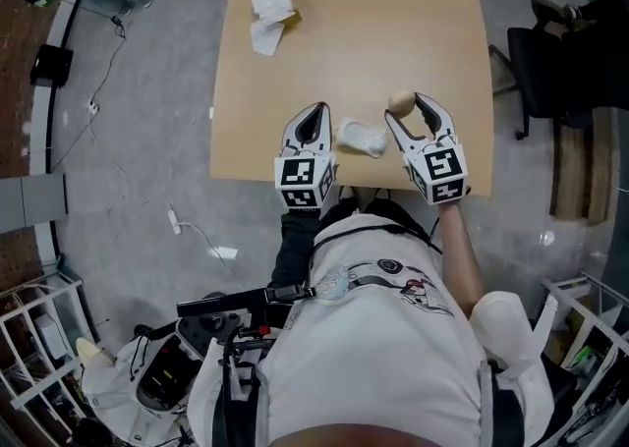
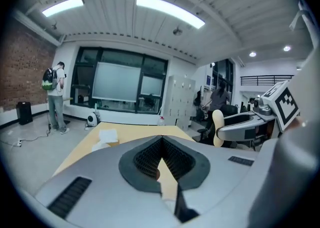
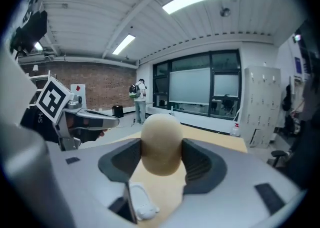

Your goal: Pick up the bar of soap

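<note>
Clamping the bar of soap (image 3: pixel 161 142): right tool (image 1: pixel 405 108), over the desk (image 1: pixel 393 23) | left tool (image 1: pixel 315 109): jaws together, holding nothing.

Pale beige bar of soap (image 3: pixel 161 144); light tan table (image 1: pixel 393 23); white paper (image 1: pixel 267 18).

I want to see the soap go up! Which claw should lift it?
Right. The right claw is clamped on the bar of soap; the left claw is shut, empty.

Overhead head view, low gripper views, shared table (image 1: pixel 393 32)
</note>
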Tool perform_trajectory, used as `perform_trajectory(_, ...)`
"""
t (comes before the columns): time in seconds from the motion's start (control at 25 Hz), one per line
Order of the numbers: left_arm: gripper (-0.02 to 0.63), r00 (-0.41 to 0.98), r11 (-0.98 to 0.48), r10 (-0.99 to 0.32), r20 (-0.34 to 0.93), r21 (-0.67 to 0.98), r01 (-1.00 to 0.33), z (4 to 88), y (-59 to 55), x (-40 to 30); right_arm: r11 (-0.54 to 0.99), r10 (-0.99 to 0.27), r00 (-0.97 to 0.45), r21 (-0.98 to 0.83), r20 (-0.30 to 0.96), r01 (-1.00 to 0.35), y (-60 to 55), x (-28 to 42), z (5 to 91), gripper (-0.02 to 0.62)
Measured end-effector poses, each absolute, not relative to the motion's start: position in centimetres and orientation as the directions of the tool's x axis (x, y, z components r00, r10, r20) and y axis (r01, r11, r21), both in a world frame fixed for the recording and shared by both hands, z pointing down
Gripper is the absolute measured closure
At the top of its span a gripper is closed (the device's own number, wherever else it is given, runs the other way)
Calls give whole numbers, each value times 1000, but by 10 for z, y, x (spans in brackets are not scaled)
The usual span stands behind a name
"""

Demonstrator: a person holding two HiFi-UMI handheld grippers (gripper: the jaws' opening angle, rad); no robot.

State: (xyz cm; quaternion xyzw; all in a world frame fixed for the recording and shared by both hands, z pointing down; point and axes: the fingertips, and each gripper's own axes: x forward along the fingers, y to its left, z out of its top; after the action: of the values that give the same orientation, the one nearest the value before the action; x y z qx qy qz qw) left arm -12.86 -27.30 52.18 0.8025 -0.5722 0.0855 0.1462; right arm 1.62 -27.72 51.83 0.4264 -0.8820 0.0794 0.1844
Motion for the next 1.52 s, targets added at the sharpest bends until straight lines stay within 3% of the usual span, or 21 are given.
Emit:
perform_trajectory(0.32, 606, 341, -331, -929, 143, 88, -939, 448, -286, -117, 553, -819, -529, 54, 222, -832, -290, 47, 442, 354)
perform_trajectory(0.76, 606, 301, -298, -952, 55, 51, -953, 405, -284, -115, 530, -848, -525, 78, 71, -845, -292, 54, 383, 354)
perform_trajectory(1.52, 606, 317, -316, -947, 44, 21, -948, 396, -303, -105, 513, -858, -513, 80, 9, -855, -304, 59, 361, 354)
